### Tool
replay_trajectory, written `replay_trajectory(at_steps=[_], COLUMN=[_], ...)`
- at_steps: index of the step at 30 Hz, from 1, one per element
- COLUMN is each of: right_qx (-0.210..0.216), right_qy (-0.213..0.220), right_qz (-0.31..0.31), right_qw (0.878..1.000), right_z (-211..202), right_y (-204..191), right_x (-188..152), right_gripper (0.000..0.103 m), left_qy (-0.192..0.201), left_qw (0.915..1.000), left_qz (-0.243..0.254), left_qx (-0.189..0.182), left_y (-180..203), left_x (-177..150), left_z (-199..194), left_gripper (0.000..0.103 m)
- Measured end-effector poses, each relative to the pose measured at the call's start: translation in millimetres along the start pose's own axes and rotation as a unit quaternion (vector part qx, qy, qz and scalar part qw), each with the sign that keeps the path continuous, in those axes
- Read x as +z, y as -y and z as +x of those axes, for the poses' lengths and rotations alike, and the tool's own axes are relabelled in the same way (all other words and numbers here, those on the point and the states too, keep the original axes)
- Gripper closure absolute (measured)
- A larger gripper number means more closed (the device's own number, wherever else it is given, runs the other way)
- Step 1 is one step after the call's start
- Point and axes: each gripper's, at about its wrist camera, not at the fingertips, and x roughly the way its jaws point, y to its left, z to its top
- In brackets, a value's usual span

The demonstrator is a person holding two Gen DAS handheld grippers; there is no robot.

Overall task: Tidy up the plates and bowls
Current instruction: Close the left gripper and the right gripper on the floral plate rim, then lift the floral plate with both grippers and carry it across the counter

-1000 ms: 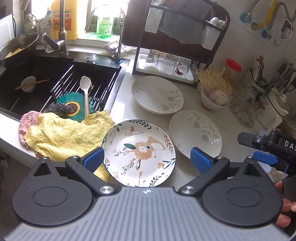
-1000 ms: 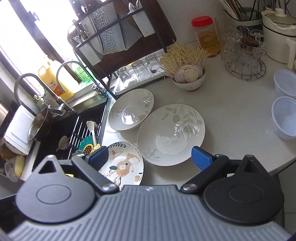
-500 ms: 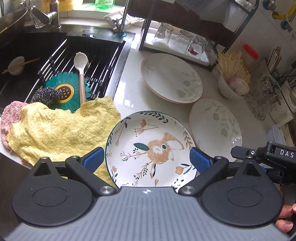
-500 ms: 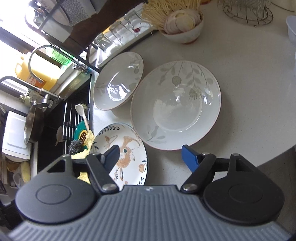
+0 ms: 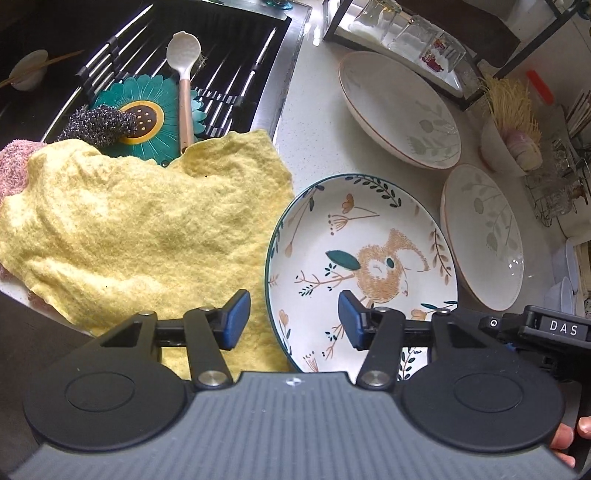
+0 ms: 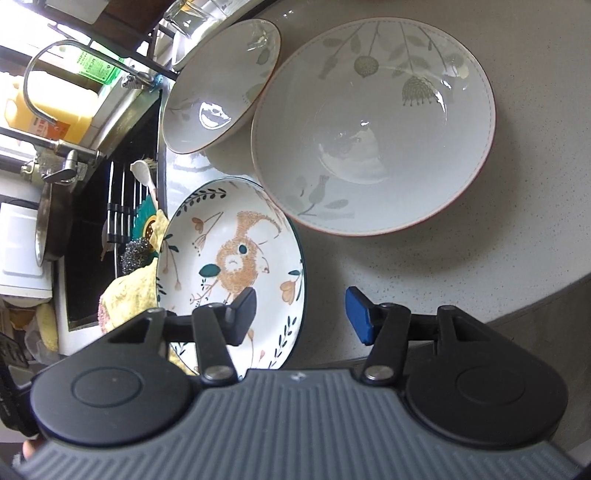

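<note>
A white plate with a brown rabbit and a dark green rim (image 5: 362, 266) (image 6: 236, 254) lies on the speckled counter by the sink. My left gripper (image 5: 293, 319) hangs over its left rim, jaws closing, with the rim between the blue pads and a gap on each side. My right gripper (image 6: 303, 314) straddles the plate's right rim the same way, jaws closing, pads clear of the plate. Two deeper leaf-patterned plates sit behind: the far one (image 5: 399, 107) (image 6: 221, 88) and the nearer one (image 5: 484, 236) (image 6: 373, 125).
A yellow cloth (image 5: 147, 229) lies against the rabbit plate's left side, over the sink edge. The sink rack (image 5: 221, 74) holds a white spoon (image 5: 184, 74), a scourer and a teal flower mat. A glass rack (image 5: 406, 33) and a noodle bowl (image 5: 513, 129) stand behind. The counter's rounded edge (image 6: 535, 306) is near.
Both grippers have come down close over the rabbit plate, the left toward its left rim and the right toward its right rim. Both pairs of jaws have narrowed from wide open.
</note>
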Motion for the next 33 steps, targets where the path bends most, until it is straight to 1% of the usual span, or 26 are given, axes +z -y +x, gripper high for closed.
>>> replay_trajectory(at_steps=[2,3,4,6,8,10,12,13,16,20,22,25,28,33], right_qx=[-0.005,-0.007,-0.003,0.002,-0.005,0.001,0.001,0.001,0.003,-0.010,-0.004,-0.003,0.009,0.026], right_qy=[0.000,0.000,0.002,0.005,-0.007,-0.010,-0.011,-0.011,-0.009,-0.002,-0.005,-0.007,-0.010,-0.005], right_qz=[-0.001,-0.004,-0.007,-0.010,-0.010,0.000,-0.001,-0.002,-0.014,-0.040,-0.047,-0.055,-0.060,-0.071], right_qw=[1.000,1.000,1.000,1.000,1.000,1.000,1.000,1.000,1.000,0.999,0.999,0.998,0.998,0.997], right_z=[3.6,4.5,6.1,9.3,15.5,17.7,19.6,20.7,23.0,24.3,26.2,26.6,23.3,12.1], right_y=[-0.8,-1.1,-1.7,-2.1,-1.4,2.3,3.5,3.8,1.4,-5.4,-7.3,-8.2,-6.9,-7.3], right_x=[2.0,3.5,5.2,7.0,9.1,10.2,10.7,10.9,11.8,13.4,14.8,15.9,18.1,18.2], right_gripper=[0.047,0.047,0.047,0.056,0.071,0.077,0.080,0.085,0.088,0.089,0.094,0.094,0.094,0.093], left_qy=[0.001,0.003,0.004,0.004,0.002,0.007,0.007,0.006,0.004,0.007,0.010,0.015,0.022,0.030], left_qw=[1.0000,1.0000,1.0000,0.9999,0.9999,0.9998,0.9996,0.9996,0.9996,0.9993,0.9993,0.9990,0.9988,0.9984], left_qz=[0.004,0.005,0.008,0.012,0.014,0.019,0.024,0.026,0.024,0.027,0.026,0.031,0.033,0.039], left_qx=[0.001,0.001,0.001,0.006,0.009,0.007,0.010,0.013,0.016,0.025,0.025,0.029,0.028,0.028], left_y=[-2.1,-2.6,-3.1,-3.6,-4.5,-4.2,-2.1,-1.2,-1.3,-1.5,-1.1,1.4,3.3,9.0], left_x=[4.6,7.0,9.5,13.3,16.7,19.3,21.9,22.9,24.9,24.6,23.9,22.5,22.2,24.9], left_z=[3.1,4.2,5.8,9.9,13.0,12.9,13.7,14.6,18.2,18.0,16.5,13.5,7.5,-6.6], left_gripper=[0.055,0.060,0.063,0.073,0.078,0.080,0.081,0.081,0.085,0.094,0.094,0.095,0.096,0.096])
